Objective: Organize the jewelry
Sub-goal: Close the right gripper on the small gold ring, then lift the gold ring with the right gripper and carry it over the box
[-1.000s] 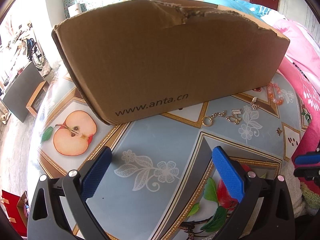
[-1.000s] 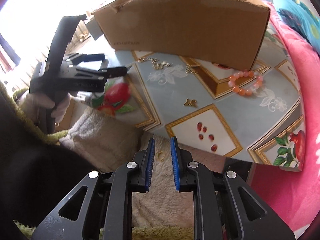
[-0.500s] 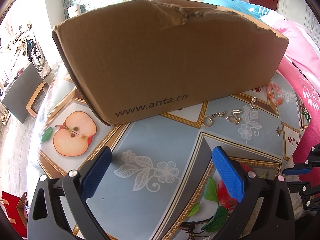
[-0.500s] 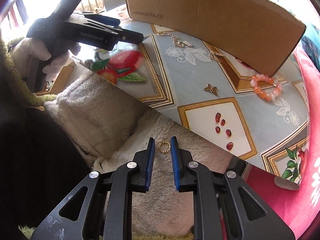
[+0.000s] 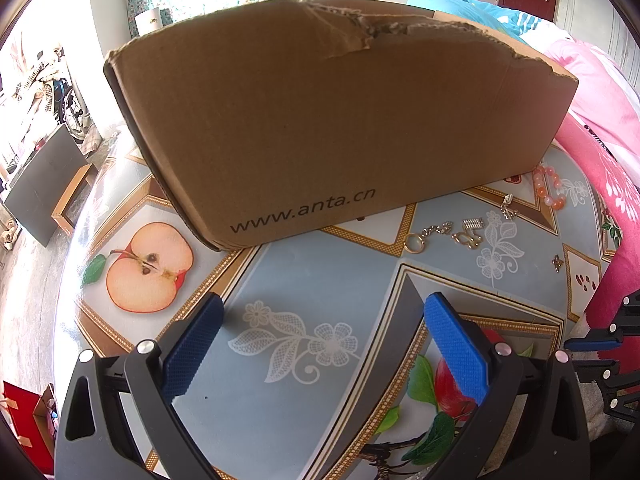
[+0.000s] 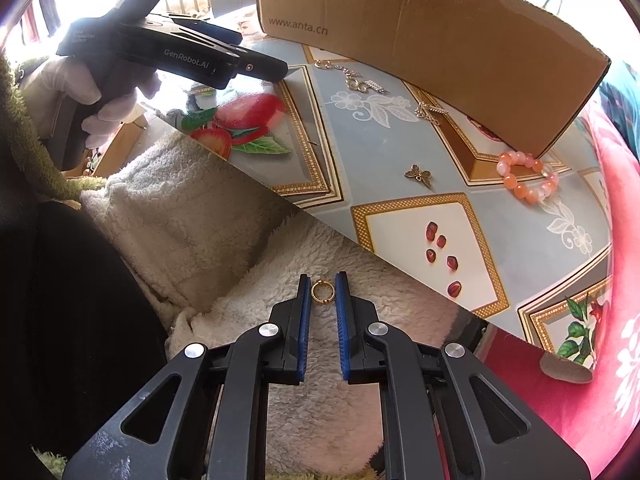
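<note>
A gold ring point(image 6: 322, 292) lies on the white fleece point(image 6: 280, 240) off the table's near edge. My right gripper point(image 6: 322, 284) is slightly open with a pad on each side of the ring, not clamped on it. My left gripper point(image 5: 322, 320) is wide open and empty, low over the patterned table point(image 5: 320, 272), facing the cardboard box point(image 5: 340, 120). On the table lie a gold keyring chain point(image 5: 426, 236), gold charms point(image 5: 468, 236), a butterfly charm point(image 6: 419, 175) and an orange bead bracelet point(image 6: 528, 180).
The box point(image 6: 420, 40) stands at the back of the table, its wall close to the jewelry. Pink bedding point(image 5: 600, 120) borders the table's right side. The left gripper body point(image 6: 180, 52) shows in the right wrist view, over the table's left corner.
My right gripper has dropped toward the fleece and come up to the ring, which now sits between its pads. My left gripper has stayed still.
</note>
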{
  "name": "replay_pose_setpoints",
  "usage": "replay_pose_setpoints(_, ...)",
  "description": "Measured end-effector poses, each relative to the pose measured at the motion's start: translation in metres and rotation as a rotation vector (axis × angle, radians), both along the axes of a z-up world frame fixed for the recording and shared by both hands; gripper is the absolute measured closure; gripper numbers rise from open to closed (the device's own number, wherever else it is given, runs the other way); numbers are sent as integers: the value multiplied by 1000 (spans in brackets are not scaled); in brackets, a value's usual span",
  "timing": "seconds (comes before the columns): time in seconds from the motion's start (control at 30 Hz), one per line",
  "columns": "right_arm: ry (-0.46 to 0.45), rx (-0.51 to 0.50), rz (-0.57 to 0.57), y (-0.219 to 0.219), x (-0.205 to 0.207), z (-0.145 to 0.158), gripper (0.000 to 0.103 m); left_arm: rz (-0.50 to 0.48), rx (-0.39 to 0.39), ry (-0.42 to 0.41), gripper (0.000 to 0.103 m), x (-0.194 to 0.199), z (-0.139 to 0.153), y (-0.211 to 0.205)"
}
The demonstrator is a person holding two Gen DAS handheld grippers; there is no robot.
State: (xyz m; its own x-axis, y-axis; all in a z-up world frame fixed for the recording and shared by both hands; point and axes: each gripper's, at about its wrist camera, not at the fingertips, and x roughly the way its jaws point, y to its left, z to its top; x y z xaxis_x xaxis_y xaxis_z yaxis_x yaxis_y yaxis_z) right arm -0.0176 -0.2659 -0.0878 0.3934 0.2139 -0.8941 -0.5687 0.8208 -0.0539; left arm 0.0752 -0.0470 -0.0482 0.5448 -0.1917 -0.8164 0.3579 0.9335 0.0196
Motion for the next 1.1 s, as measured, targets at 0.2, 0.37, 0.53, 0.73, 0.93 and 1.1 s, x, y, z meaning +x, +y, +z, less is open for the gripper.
replay_pose_setpoints(0.2, 4, 21, -19, -9, 4, 13, 93, 0, 0, 0, 4, 0, 0, 0)
replay_pose_setpoints(0.37, 8, 64, -46, -20, 8, 29, 93, 0, 0, 0, 4, 0, 0, 0)
replay_pose_setpoints(0.53, -25, 138, -100, -35, 12, 55, 93, -12, 0, 1, 4, 0, -1, 0)
replay_pose_setpoints(0.73, -98, 198, -213, -54, 18, 82, 93, -77, 49, -88, 4, -7, 12, -9)
replay_pose_setpoints(0.93, -135, 210, -319, -71, 24, 87, 93, -214, -58, -140, 7, -25, 36, -33)
replay_pose_setpoints(1.1, -163, 232, -364, -81, 31, 90, 93, -384, -63, -146, 24, -42, 40, -72)
